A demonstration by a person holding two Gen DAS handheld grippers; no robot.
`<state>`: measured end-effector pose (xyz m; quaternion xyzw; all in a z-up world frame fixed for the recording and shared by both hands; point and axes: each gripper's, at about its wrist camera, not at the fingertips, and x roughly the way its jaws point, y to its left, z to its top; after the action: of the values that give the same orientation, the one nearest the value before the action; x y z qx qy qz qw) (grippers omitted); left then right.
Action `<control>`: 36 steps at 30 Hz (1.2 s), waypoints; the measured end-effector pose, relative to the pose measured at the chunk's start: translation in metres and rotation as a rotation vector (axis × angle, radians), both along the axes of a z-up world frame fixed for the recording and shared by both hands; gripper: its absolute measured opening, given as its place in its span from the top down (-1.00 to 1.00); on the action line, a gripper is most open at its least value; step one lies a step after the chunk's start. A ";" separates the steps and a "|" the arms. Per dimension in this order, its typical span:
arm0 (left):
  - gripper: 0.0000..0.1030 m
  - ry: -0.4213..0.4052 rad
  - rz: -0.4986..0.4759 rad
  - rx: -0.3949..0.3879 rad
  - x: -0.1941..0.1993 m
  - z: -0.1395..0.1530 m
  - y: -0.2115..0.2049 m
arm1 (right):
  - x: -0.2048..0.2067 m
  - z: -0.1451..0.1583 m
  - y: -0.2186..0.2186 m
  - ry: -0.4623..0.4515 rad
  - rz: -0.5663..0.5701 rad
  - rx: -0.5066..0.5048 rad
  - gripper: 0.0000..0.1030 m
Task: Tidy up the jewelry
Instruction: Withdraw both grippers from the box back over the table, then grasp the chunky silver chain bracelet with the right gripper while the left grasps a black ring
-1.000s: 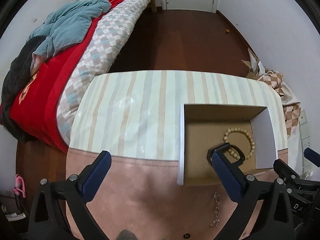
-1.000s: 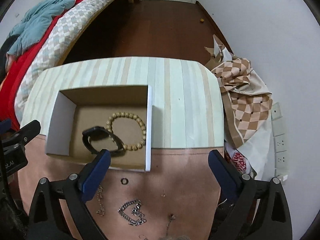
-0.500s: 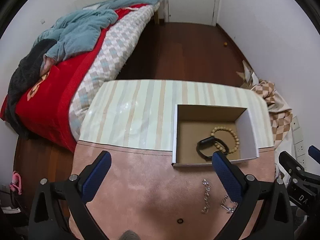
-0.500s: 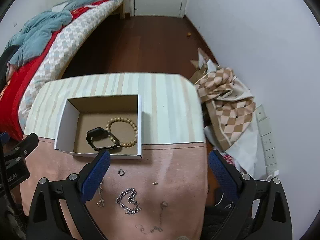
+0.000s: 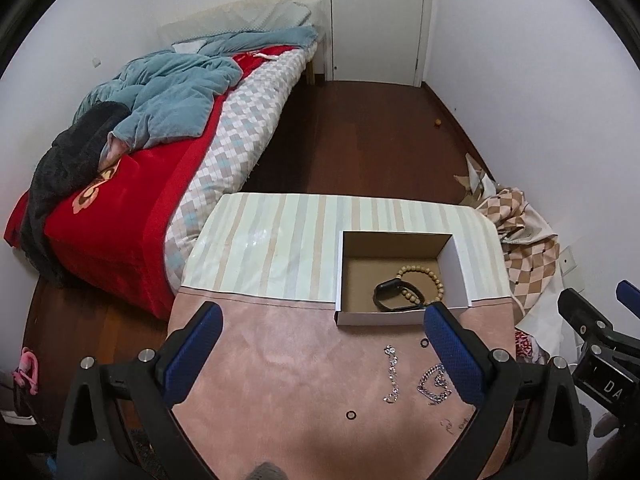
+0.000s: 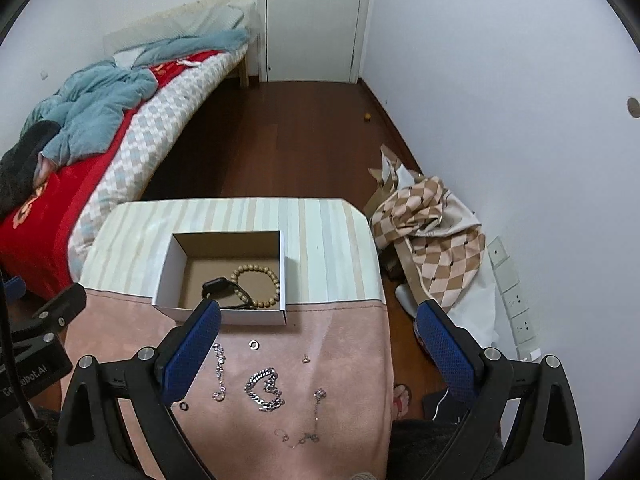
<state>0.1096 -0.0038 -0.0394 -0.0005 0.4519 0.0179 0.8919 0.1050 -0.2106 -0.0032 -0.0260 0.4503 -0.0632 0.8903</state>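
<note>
The open cardboard box (image 6: 224,276) at the middle of the surface (image 6: 340,344) already holds a wooden bead bracelet (image 6: 256,285) and a black band (image 6: 220,290). Left on the pink cloth nearer the camera: a heavy chain (image 6: 265,389), a thin chain (image 6: 219,372), two small rings (image 6: 253,344) and finer pieces. Both the left tool (image 5: 320,354) and right tool (image 6: 318,350) hover spread apart, empty. By my reckoning, under half is done.

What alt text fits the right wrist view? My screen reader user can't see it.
An open right gripper hovers above a pink mat strewn with silver chains and rings, beside a cardboard box holding a beaded bracelet and black band.
</note>
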 end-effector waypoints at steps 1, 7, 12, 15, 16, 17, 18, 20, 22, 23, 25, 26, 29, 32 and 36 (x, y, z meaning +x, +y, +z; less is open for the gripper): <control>-1.00 -0.002 0.005 0.003 -0.002 0.001 0.000 | -0.003 0.002 0.000 -0.002 0.002 0.009 -0.93; -1.00 -0.004 0.043 0.050 -0.014 -0.016 0.004 | -0.015 -0.020 -0.011 0.049 0.006 0.100 -0.94; -1.00 0.079 0.073 0.090 -0.024 -0.070 0.009 | -0.022 -0.092 -0.026 0.176 -0.005 0.212 -0.92; -1.00 0.156 0.096 0.101 -0.028 -0.107 0.013 | -0.021 -0.146 -0.028 0.255 -0.004 0.237 -0.54; -1.00 0.177 0.102 0.103 -0.029 -0.118 0.014 | -0.019 -0.162 -0.026 0.284 0.001 0.243 -0.45; -1.00 0.199 0.111 0.113 -0.029 -0.129 0.015 | -0.018 -0.176 -0.025 0.304 0.004 0.248 -0.37; -1.00 0.226 0.120 0.119 -0.030 -0.140 0.018 | -0.016 -0.185 -0.024 0.319 0.007 0.249 -0.37; -1.00 0.255 0.133 0.118 -0.029 -0.155 0.021 | -0.010 -0.207 -0.018 0.350 0.027 0.245 -0.37; -1.00 0.280 0.144 0.117 -0.028 -0.166 0.025 | -0.005 -0.224 -0.011 0.368 0.044 0.230 -0.37; -1.00 0.292 0.150 0.110 -0.027 -0.171 0.028 | -0.003 -0.230 -0.007 0.376 0.052 0.227 -0.37; -1.00 0.311 0.160 0.100 -0.027 -0.177 0.031 | 0.000 -0.240 -0.001 0.395 0.063 0.204 -0.31; -1.00 0.320 0.158 0.093 -0.029 -0.179 0.032 | 0.002 -0.241 0.001 0.398 0.064 0.189 -0.17; -1.00 0.340 0.137 0.079 -0.035 -0.185 0.031 | 0.001 -0.240 0.008 0.378 0.094 0.147 0.52; -1.00 0.365 0.102 0.072 -0.043 -0.194 0.024 | 0.000 -0.239 0.003 0.373 0.098 0.179 0.81; -0.98 0.378 0.071 0.032 -0.050 -0.203 0.015 | -0.007 -0.223 -0.010 0.320 0.072 0.194 1.00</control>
<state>0.0593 0.0109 -0.2428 0.0013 0.6108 0.0564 0.7898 0.0985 -0.2210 -0.2259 0.0340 0.5890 0.0175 0.8073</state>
